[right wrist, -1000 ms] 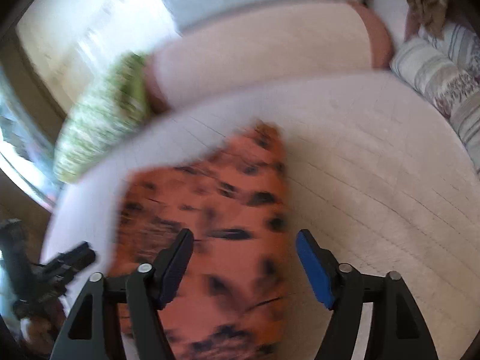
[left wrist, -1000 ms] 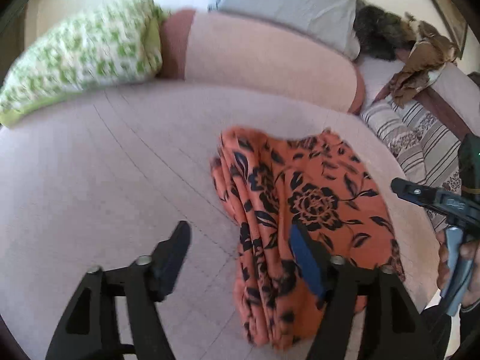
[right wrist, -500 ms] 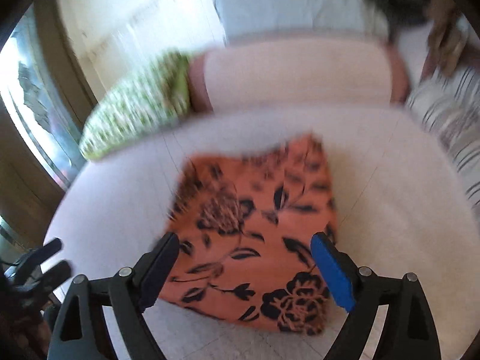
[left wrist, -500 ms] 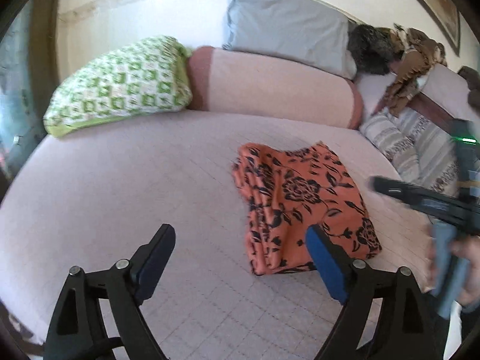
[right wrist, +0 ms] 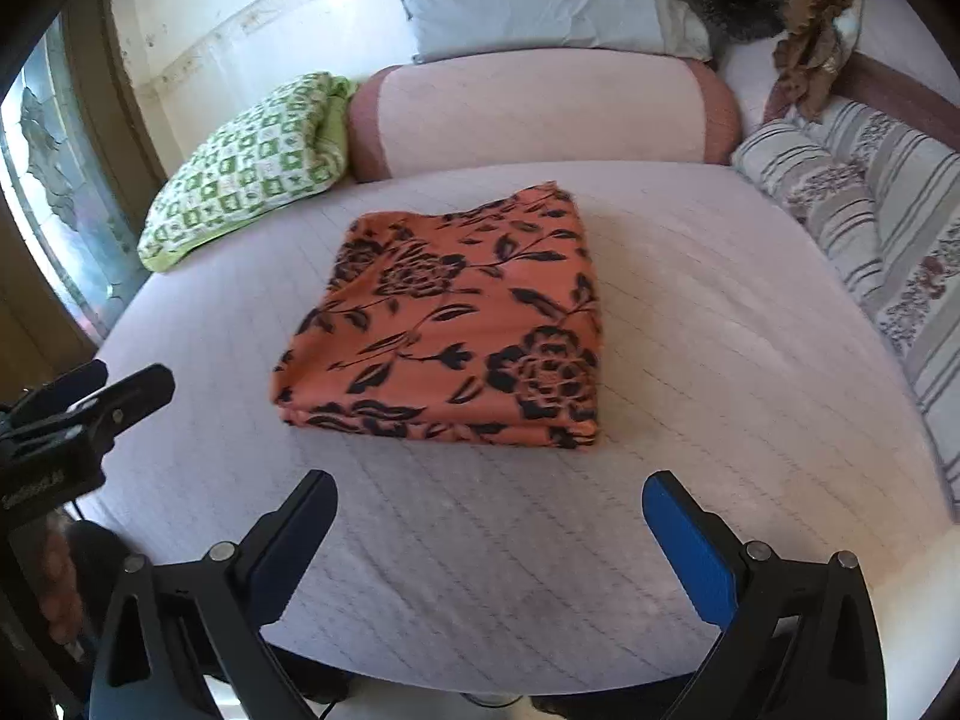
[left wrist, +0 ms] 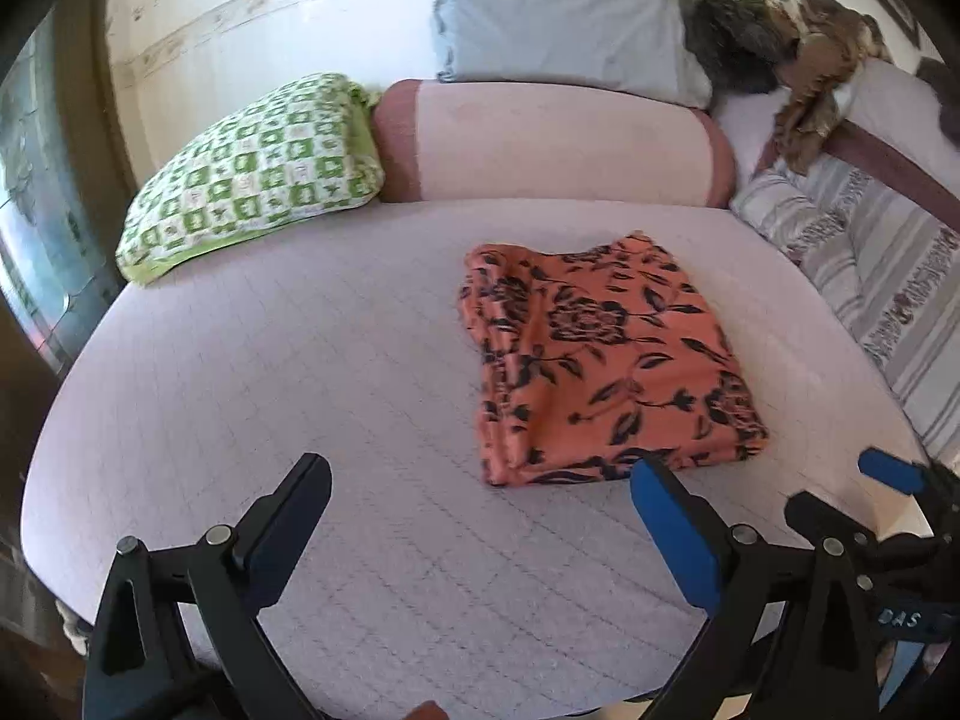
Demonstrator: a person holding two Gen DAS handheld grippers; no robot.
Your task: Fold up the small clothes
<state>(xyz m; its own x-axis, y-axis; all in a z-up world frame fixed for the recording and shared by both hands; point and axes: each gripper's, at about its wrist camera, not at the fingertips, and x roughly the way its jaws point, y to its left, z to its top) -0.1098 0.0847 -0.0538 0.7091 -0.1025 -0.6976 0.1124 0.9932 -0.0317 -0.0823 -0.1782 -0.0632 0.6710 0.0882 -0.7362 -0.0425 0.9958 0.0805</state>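
Left claw: the left gripper (left wrist: 480, 516) is spread wide with nothing between its pads; its jaws have just been opening. It hovers over the near edge of the bed, and the cloth lies just past its right finger.
Right claw: the right gripper (right wrist: 489, 531) is also wide and empty, its jaws likewise just opened. It hangs near the bed's front edge, clear of the cloth.
Cloth: the orange cloth (right wrist: 456, 324) with black flowers lies on the bed (right wrist: 720, 360), folded into a flat, squarish stack, mid-bed and right of centre in the left view. No pad touches it.
Handling: it looks light, thin and limp. The layers would likely slide apart if taken by one corner, so I judge it best pinched through the whole stack at the near folded edge, or at two near corners, one per claw.
Progress: the fold looks done, or close to it; the left side shows loose ridges.
Around: a green pillow (left wrist: 252, 168) lies far left, a pink bolster (left wrist: 552, 144) along the far side with a grey pillow (left wrist: 558, 42) behind it, and a striped blanket (right wrist: 888, 228) on the right.
In the way: nothing lies between the claws and the cloth.
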